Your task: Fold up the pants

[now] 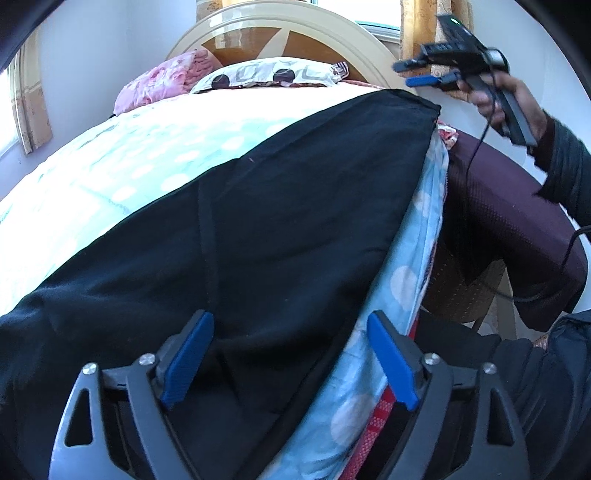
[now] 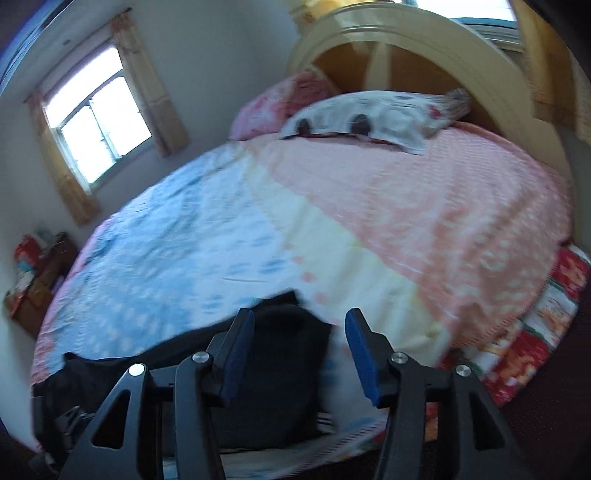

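Black pants (image 1: 258, 206) lie flat along the near edge of the bed, reaching from the lower left to a far end near the headboard. My left gripper (image 1: 290, 358) is open and empty, low over the near part of the pants. My right gripper (image 1: 424, 75) is held in the air above the far end of the pants, open and empty. In the blurred right wrist view the right gripper (image 2: 299, 354) is open above the end of the pants (image 2: 273, 369).
The bed has a blue, cream and pink dotted cover (image 2: 332, 229). Pillows (image 1: 266, 75) lie by the cream headboard (image 1: 295, 29). The person's leg in maroon trousers (image 1: 509, 221) is right of the bed edge. A window (image 2: 92, 114) is on the left wall.
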The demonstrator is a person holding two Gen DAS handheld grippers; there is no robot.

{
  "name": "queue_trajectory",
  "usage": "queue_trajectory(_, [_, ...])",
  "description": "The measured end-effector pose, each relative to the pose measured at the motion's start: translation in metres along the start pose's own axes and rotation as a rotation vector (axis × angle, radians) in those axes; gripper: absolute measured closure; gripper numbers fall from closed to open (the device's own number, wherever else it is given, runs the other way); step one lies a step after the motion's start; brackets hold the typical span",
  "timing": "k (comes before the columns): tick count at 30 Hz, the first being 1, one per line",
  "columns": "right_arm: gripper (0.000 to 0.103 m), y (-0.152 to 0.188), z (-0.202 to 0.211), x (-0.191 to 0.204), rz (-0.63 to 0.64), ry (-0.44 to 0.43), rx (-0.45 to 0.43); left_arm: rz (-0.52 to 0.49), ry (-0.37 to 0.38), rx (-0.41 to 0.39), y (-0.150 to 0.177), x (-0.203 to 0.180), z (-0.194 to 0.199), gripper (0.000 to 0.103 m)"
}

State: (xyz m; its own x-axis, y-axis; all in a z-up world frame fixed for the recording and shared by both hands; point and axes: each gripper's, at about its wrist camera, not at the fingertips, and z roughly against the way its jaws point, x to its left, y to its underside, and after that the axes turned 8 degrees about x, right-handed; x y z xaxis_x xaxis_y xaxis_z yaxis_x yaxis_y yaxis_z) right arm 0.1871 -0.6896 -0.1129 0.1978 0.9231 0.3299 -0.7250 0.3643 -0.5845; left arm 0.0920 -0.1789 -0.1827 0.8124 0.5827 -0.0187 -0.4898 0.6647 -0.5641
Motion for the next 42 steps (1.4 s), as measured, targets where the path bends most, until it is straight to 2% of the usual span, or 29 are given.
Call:
queue_trajectory(4, [0.05, -0.027, -0.031, -0.008, -0.079, -0.024, 0.098, 0.017, 0.012, -0.008, 0.0, 0.003, 0.001, 0.015])
queue_trajectory(6, [0.056, -0.036, -0.046, -0.015, -0.113, -0.014, 0.144, 0.019, 0.011, -0.008, 0.0, 0.002, 0.001, 0.015])
queue_trajectory(7, [0.064, -0.039, -0.054, -0.017, -0.116, -0.013, 0.183, 0.018, 0.01, -0.008, 0.0, 0.002, 0.001, 0.015])
queue_trajectory(8, [0.08, -0.04, -0.062, -0.018, -0.112, -0.011, 0.226, 0.015, 0.009, -0.008, 0.001, 0.002, 0.001, 0.015])
queue_trajectory(10, [0.087, -0.035, -0.063, -0.011, -0.061, 0.001, 0.25, 0.013, 0.012, -0.009, 0.002, 0.003, 0.002, 0.015])
queue_trajectory(12, [0.087, -0.025, -0.056, 0.006, 0.053, 0.034, 0.256, 0.018, 0.02, -0.011, 0.002, 0.005, 0.002, 0.015])
queue_trajectory(14, [0.087, -0.011, -0.048, 0.02, 0.142, 0.03, 0.259, 0.018, 0.024, -0.014, 0.001, 0.006, 0.001, 0.015])
queue_trajectory(19, [0.087, 0.015, -0.044, 0.037, 0.301, 0.079, 0.26, 0.008, 0.025, -0.015, -0.003, 0.007, -0.001, 0.014])
queue_trajectory(24, [0.087, 0.011, -0.046, 0.027, 0.248, 0.059, 0.271, 0.009, 0.027, -0.02, -0.002, 0.008, 0.0, 0.014])
queue_trajectory(29, [0.085, 0.012, -0.046, 0.036, 0.282, 0.102, 0.279, 0.006, 0.027, -0.024, 0.001, 0.008, 0.001, 0.014])
queue_trajectory(35, [0.068, 0.019, -0.038, 0.037, 0.299, 0.055, 0.297, 0.0, 0.029, -0.026, 0.0, 0.009, 0.0, 0.014])
queue_trajectory(42, [0.068, 0.023, -0.032, 0.034, 0.283, 0.036, 0.322, 0.001, 0.027, -0.027, -0.001, 0.008, 0.0, 0.014])
